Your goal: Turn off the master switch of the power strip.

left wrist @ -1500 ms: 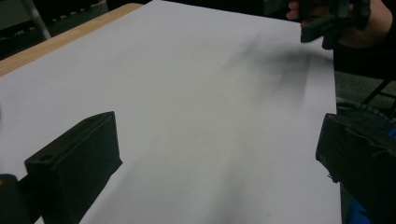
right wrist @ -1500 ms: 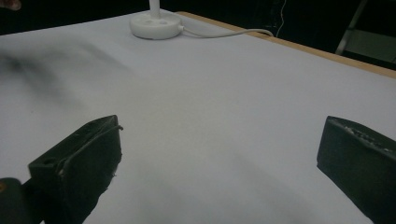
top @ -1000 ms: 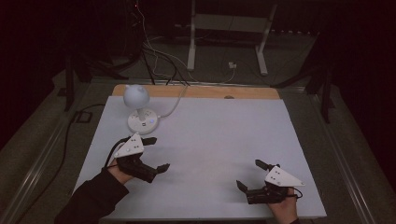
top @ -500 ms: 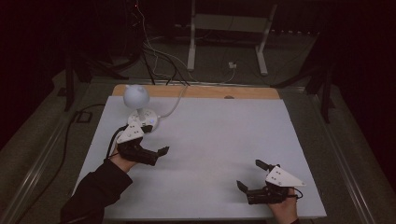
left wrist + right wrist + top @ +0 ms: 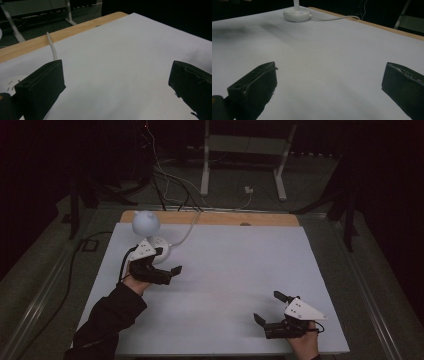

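L tongs (image 5: pixel 169 261) wide open, empty, just beside round white lamp base (image 5: pixel 161 245); R tongs (image 5: pixel 268 306) wide open over smooth white desk (image 5: pixel 225 270).

The room is dim; everything beyond the white table sheet (image 5: pixel 230 275) sinks into near-black, with a faint purple cast in the high view. The sheet itself is the brightest surface, evenly and softly lit, without glare. Soft, diffuse shadows smudge the sheet at far left in the right gripper view. Both gripper views are grainy, and the near black jaws look slightly soft. The desk lamp (image 5: pixel 146 223) shows pale against the dark.
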Demonstrator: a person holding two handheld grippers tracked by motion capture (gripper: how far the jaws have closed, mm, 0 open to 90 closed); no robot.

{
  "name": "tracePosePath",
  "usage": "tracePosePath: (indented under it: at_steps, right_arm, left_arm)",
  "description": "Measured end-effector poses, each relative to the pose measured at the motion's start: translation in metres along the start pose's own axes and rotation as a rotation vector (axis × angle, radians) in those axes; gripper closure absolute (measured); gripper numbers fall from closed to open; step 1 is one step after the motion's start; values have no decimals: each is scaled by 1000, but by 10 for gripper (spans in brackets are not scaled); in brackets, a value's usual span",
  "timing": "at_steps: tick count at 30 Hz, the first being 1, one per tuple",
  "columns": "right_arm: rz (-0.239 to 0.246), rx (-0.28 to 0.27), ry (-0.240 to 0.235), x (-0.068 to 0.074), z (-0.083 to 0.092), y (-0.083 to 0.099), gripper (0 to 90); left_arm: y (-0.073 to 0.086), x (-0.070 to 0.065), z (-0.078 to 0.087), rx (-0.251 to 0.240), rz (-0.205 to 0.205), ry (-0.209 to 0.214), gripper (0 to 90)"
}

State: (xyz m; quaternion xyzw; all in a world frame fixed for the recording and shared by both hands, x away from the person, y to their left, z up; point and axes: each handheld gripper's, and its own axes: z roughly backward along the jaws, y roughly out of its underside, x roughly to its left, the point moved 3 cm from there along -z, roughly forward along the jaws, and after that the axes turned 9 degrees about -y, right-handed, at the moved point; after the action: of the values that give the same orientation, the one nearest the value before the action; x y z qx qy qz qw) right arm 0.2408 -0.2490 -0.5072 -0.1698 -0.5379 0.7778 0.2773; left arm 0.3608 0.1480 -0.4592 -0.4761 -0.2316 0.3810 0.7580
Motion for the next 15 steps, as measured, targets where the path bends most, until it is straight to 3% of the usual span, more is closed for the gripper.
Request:
tracePosePath:
  at_steps: [5, 10, 15]
  right_arm:
    - [-1, 0, 1, 0, 0, 0, 1]
    - [0, 2, 1, -1, 0, 1, 1]
    - [-4, 2, 0, -1, 0, 1, 1]
  left_arm:
    - [2, 6, -8, 14, 21, -22, 3]
    - [6, 15, -19, 32, 106, -30, 3]
    - [9, 21, -29, 48, 109, -40, 3]
